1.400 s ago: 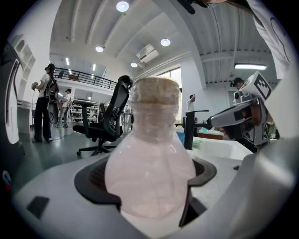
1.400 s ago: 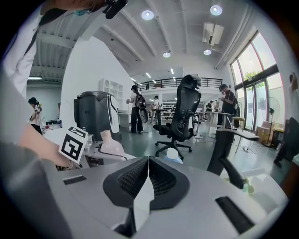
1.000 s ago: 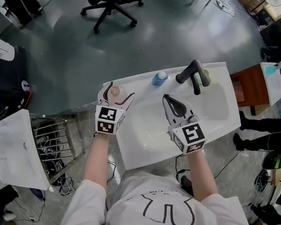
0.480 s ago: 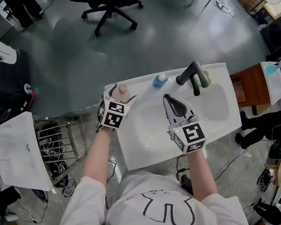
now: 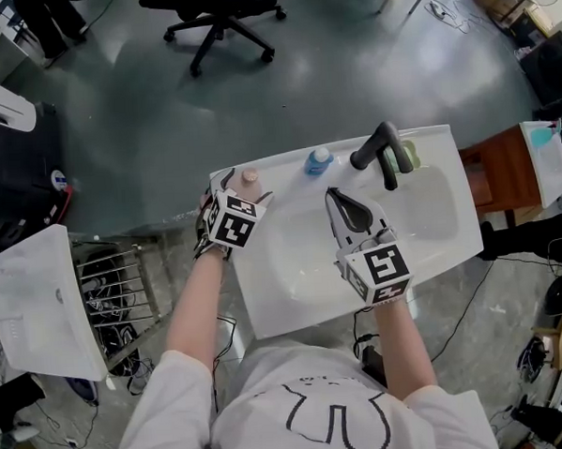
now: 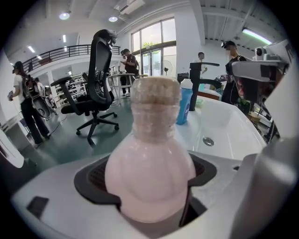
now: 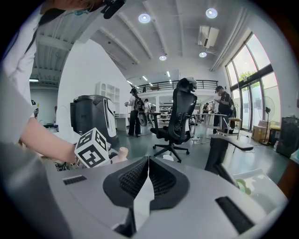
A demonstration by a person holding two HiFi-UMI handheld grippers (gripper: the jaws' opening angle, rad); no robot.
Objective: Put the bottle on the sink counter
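The left hand-held gripper (image 5: 241, 187) is clamped on one pale pink bottle (image 6: 149, 168), held upright at the upper left corner of the white sink bench (image 5: 282, 159); whether the bottle touches the surface cannot be told. The right hand-held gripper (image 5: 335, 198) hovers over the basin (image 5: 301, 251), jaws pressed together with nothing between them. One blue bottle (image 5: 319, 159) and one black tap (image 5: 382, 153) stand along the bench's upper edge.

white short-sleeved shirt (image 5: 271, 398); pale grey left gripper (image 5: 242, 184) and right gripper (image 5: 334, 198).
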